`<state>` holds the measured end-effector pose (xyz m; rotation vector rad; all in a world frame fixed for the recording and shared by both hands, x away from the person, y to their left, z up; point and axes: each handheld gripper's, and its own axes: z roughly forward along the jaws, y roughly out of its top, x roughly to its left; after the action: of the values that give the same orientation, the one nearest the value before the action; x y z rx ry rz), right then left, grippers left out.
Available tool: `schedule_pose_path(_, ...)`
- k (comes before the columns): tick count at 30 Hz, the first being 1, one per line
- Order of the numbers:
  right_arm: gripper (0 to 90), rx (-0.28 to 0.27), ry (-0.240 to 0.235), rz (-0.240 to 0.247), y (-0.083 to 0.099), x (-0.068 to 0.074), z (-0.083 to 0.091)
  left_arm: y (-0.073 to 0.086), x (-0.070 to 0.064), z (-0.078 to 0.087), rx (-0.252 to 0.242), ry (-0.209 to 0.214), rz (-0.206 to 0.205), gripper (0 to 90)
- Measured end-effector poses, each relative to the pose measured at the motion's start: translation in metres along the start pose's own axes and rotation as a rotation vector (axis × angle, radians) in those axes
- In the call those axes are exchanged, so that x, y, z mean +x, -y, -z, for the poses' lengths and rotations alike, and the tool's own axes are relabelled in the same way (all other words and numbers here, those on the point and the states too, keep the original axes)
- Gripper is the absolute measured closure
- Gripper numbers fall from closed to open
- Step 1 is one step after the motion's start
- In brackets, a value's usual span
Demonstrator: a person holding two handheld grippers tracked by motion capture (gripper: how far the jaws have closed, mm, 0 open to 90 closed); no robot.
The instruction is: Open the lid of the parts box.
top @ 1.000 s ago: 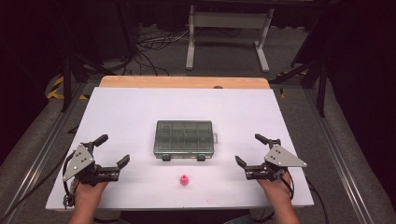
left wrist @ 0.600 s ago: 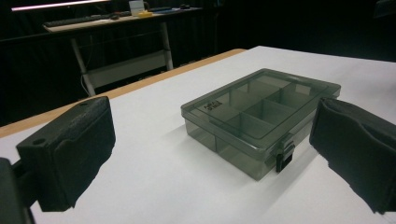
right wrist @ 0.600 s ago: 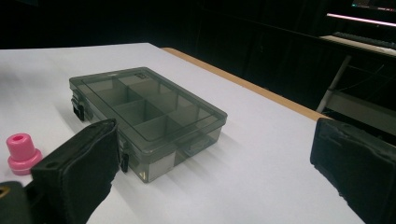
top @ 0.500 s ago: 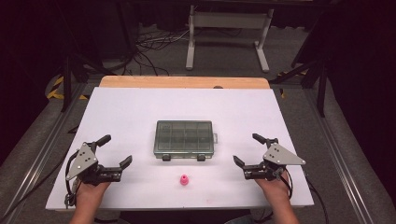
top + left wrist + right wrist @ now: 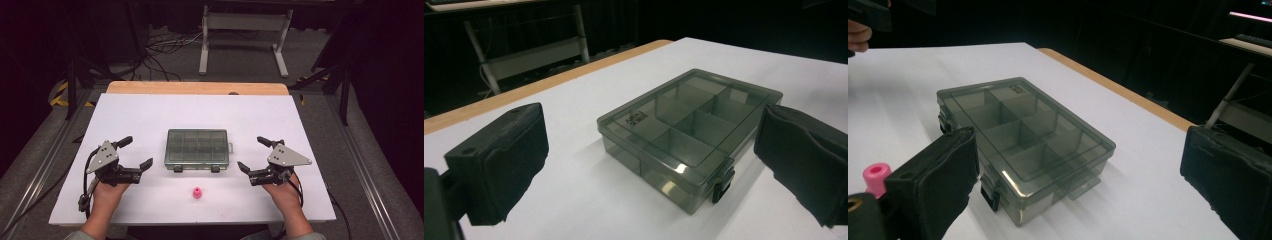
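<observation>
Smoky clear box (image 5: 197,148), lid shut, 2 latches

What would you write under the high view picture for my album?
Two open grippers, left gripper and right gripper, flank a closed compartment box, pink piece in front.

Showing smoky grey, see-through: the compartment box (image 5: 197,148), black latches. Showing bright pink: the small spool (image 5: 197,192). Lying white: the table (image 5: 150,110), tan-edged.

Dark rm, grey floor (image 5: 240,60), cables (image 5: 165,47)
</observation>
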<state>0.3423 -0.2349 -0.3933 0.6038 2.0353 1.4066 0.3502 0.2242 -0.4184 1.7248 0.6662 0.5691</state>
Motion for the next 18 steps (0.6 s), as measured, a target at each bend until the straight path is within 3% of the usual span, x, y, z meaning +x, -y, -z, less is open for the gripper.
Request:
schedule_pose_path(2, 3.0, -0.002, -0.005, -0.004, -0.002, -0.001, -0.004, -0.002, 0.000, -0.004, -0.002, 0.006, -0.003, 1.9)
schedule_pose_path(6, 3.0, 0.023, -0.003, 0.002, -0.003, -0.002, -0.012, -0.004, -0.003, -0.016, 0.035, -0.008, -0.066, 1.5)
schedule_pose_path(8, 3.0, 0.026, -0.007, -0.004, -0.002, -0.002, -0.014, -0.003, -0.002, -0.018, 0.037, 0.009, -0.052, 1.2)
schedule_pose_path(11, 3.0, 0.032, -0.019, -0.005, -0.002, -0.002, -0.019, -0.003, 0.001, -0.023, -0.001, 0.038, -0.019, 1.1)
schedule_pose_path(14, 3.0, 0.037, -0.034, -0.009, -0.002, -0.001, -0.022, -0.003, 0.001, -0.026, 0.009, 0.048, -0.023, 1.2)
schedule_pose_path(16, 3.1, 0.062, -0.055, -0.009, 0.000, 0.002, -0.027, 0.000, 0.003, -0.031, 0.056, 0.045, -0.043, 1.8)
schedule_pose_path(18, 3.5, 0.089, -0.063, 0.004, 0.003, 0.005, -0.030, 0.002, 0.006, -0.033, 0.092, 0.070, -0.019, 1.9)
